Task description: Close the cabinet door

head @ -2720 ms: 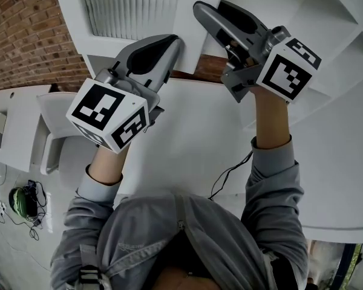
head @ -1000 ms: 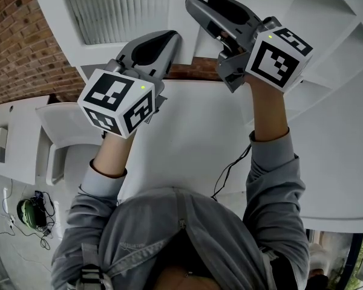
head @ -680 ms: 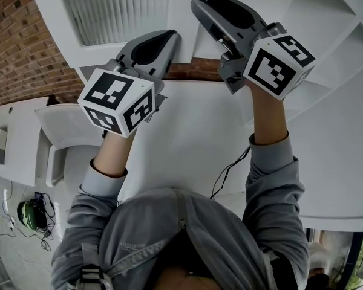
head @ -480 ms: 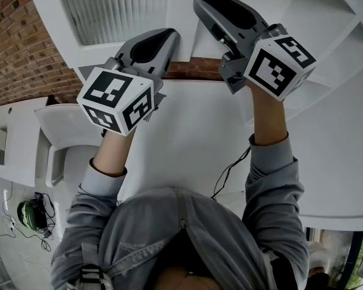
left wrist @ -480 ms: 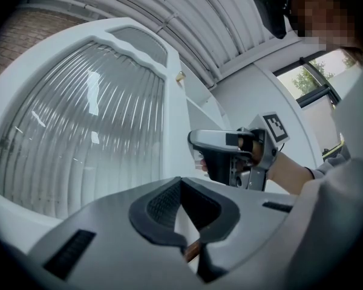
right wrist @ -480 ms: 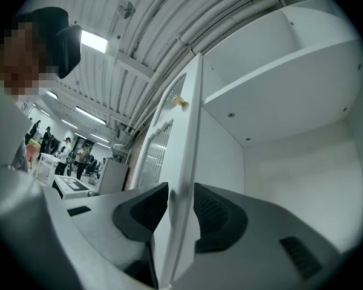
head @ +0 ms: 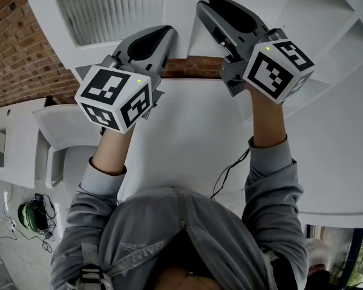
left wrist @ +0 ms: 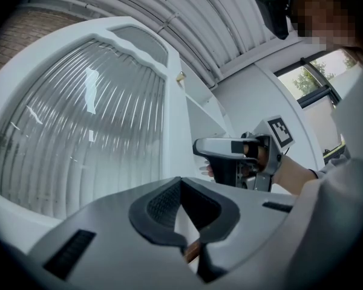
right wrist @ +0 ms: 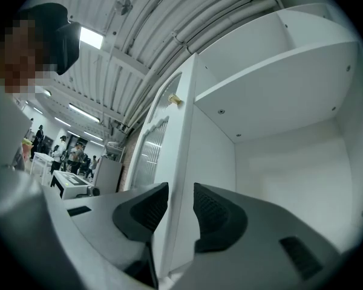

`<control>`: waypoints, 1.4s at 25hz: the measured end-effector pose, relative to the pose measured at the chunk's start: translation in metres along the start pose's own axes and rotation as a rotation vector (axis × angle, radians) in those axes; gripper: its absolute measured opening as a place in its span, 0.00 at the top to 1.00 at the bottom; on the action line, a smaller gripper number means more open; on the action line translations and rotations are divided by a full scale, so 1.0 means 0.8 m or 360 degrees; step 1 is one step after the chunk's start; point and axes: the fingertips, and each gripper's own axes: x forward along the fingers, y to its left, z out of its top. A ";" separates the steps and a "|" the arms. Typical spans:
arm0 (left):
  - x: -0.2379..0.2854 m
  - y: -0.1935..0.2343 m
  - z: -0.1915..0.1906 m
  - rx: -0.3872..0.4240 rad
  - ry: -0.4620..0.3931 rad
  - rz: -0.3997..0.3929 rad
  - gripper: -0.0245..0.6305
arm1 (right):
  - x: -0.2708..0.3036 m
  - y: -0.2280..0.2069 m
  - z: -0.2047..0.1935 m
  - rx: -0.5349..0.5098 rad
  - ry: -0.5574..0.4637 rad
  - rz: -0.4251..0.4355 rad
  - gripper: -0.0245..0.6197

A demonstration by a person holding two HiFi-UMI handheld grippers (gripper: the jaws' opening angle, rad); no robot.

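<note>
- Gripping the door (right wrist: 180, 153) by its free edge, the right tongs (right wrist: 180, 213) are pressing a pad on each face, somewhat below the small knob (right wrist: 174, 100).
- The left tongs (left wrist: 190, 246) are hanging clenched and empty, just beside the door's ribbed glass (left wrist: 78, 132).
- The door is standing ajar, swung out from the cabinet (right wrist: 290, 162), with the left tongs on its outer side.
- To my eye those pads are risking a slide off the smooth painted edge if the push is coming at an angle, leaving the door short of shut.
- Holding on too long is inviting a pinch, with the inner jaw getting caught between door and cabinet as the gap is narrowing.
- A drifting left hand is threatening to knock the glass.
- The cabinet is holding nothing I can see, and the shelves in view are looking bare.
</note>
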 end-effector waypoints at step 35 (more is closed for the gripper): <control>-0.120 -0.044 -0.056 0.0121 0.0124 0.0275 0.96 | -0.138 0.085 -0.120 -0.0048 0.0040 -0.0697 0.92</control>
